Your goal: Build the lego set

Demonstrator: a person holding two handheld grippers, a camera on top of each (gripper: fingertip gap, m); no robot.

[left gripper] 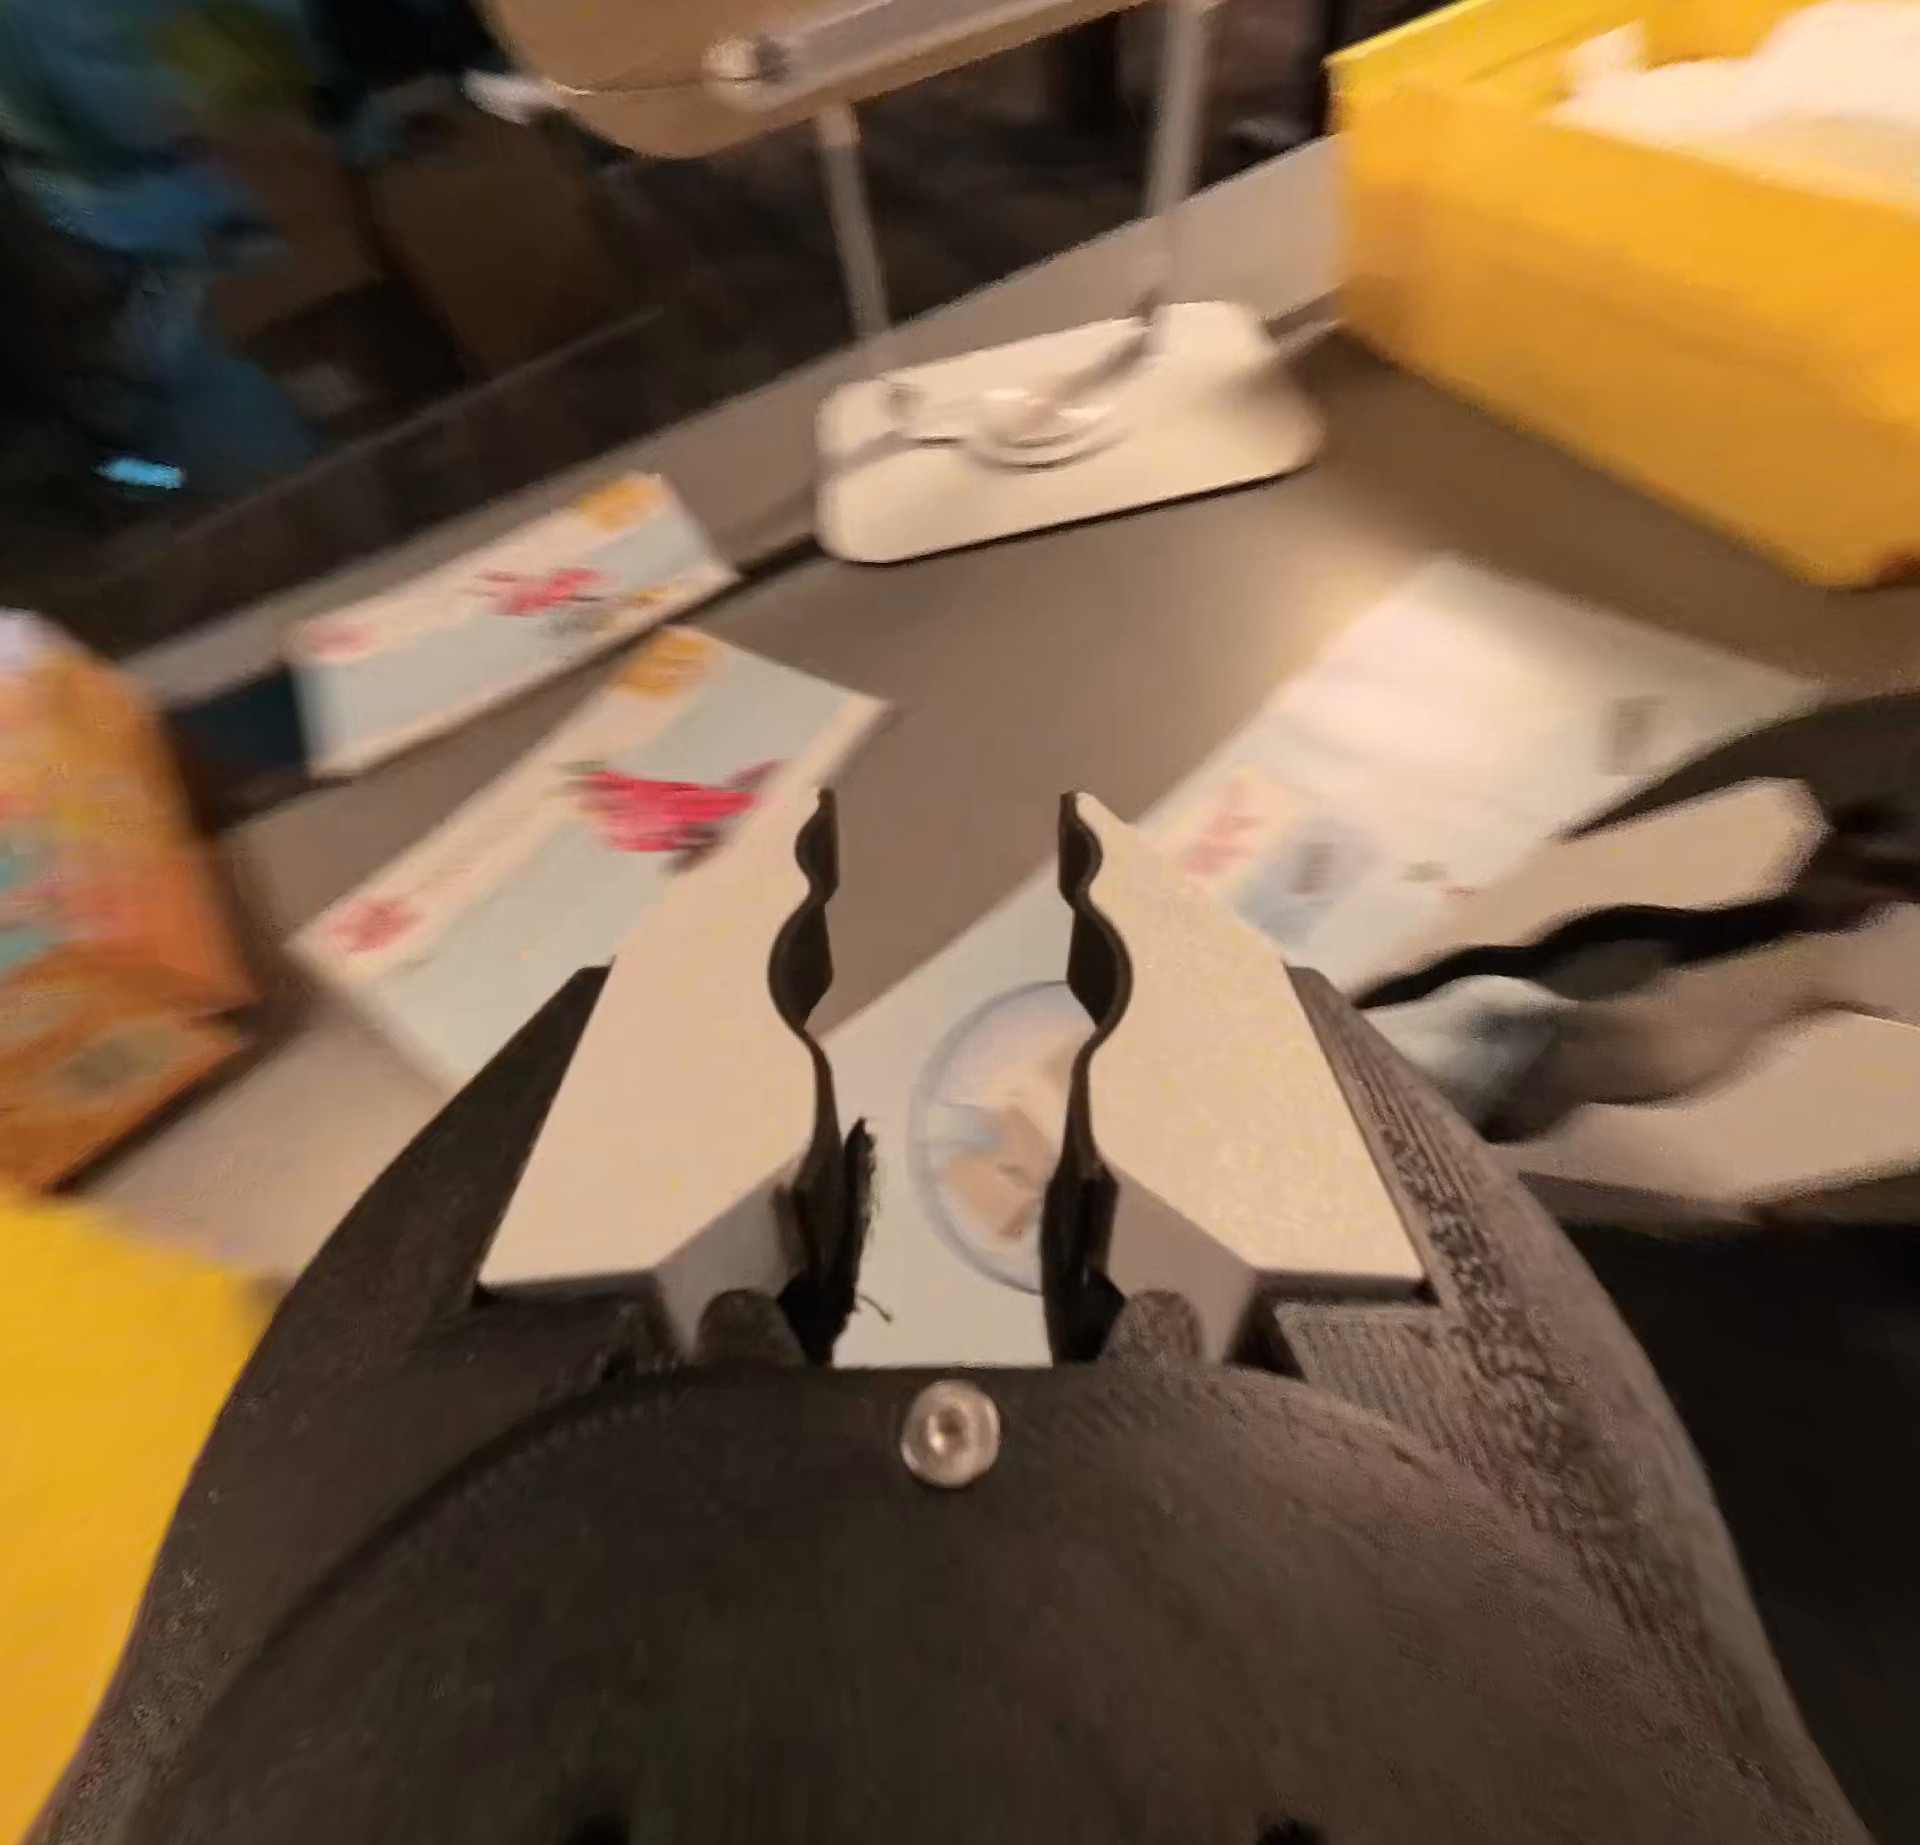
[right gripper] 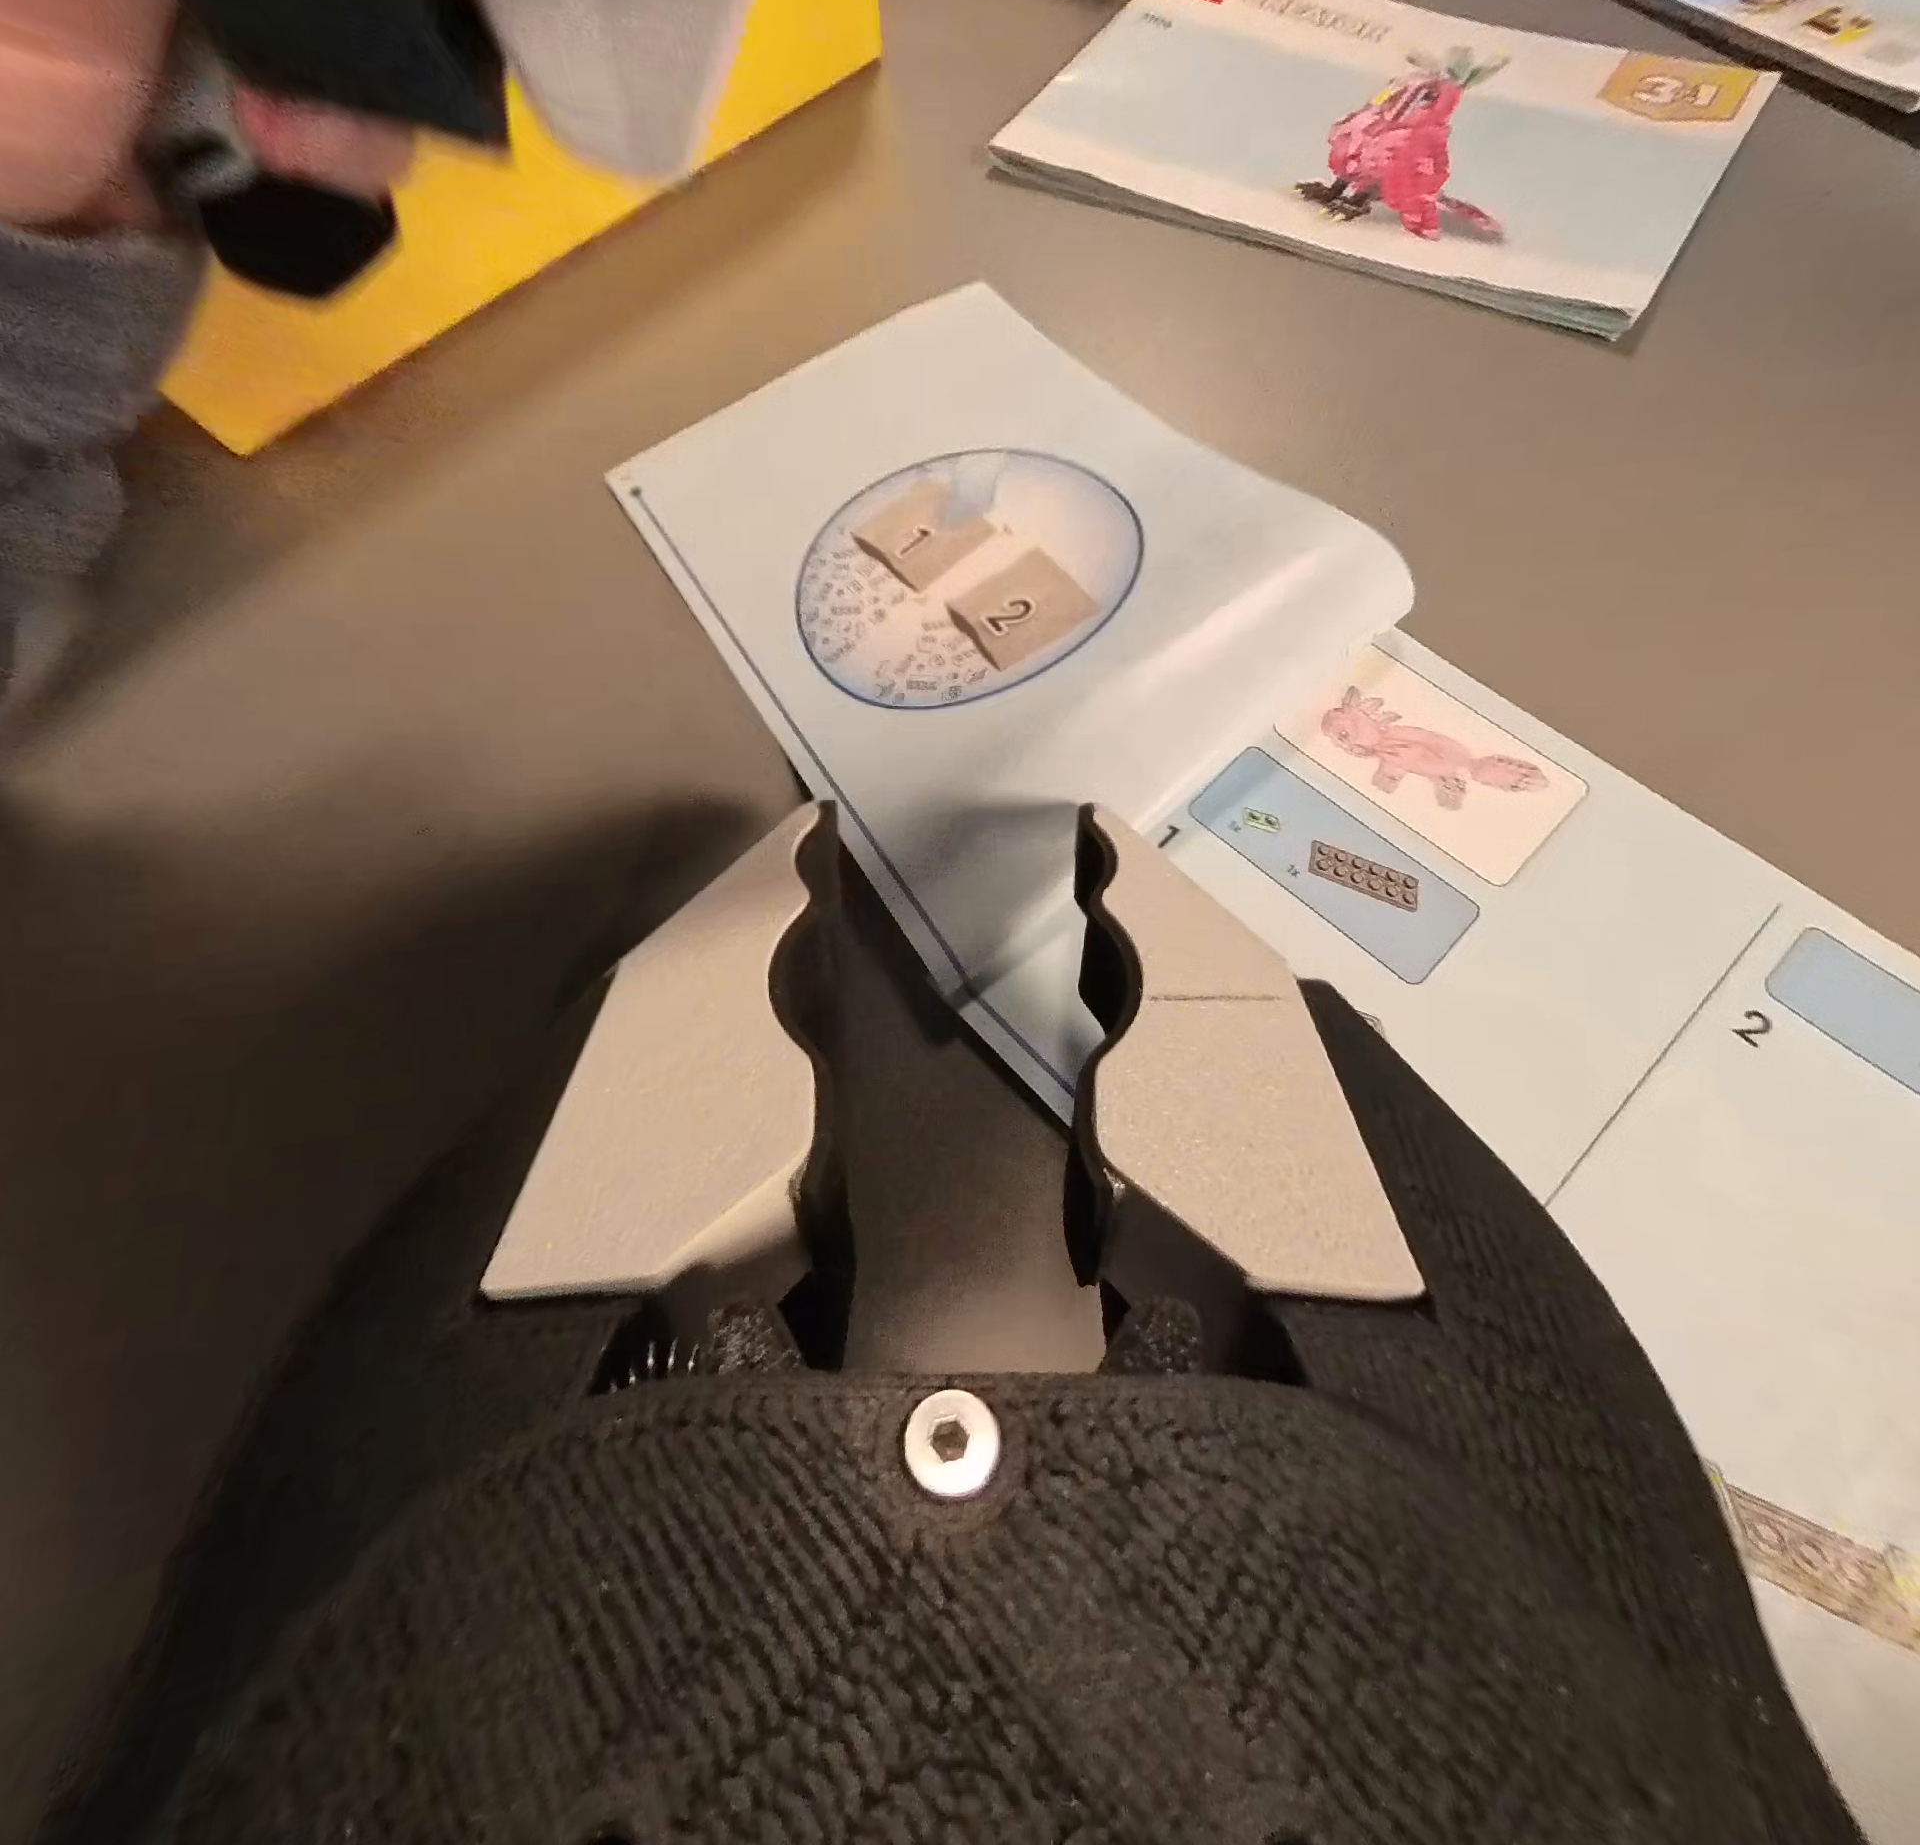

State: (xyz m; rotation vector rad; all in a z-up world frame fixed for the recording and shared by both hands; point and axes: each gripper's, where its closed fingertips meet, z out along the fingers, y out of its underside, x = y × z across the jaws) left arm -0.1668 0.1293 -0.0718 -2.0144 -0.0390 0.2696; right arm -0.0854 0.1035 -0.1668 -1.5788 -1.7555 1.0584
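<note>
My right claw (right gripper: 951, 829) stands wide and bare, just over the lifted corner of an open pale-blue paper instruction booklet (right gripper: 997, 590) on the grey table (right gripper: 416, 652). Ahead and right lies a closed booklet with a pink creature (right gripper: 1382, 143); ahead-left, a yellow cardboard box (right gripper: 540, 206). My left claw (left gripper: 945, 819), blurred, also gapes bare above the table.
</note>
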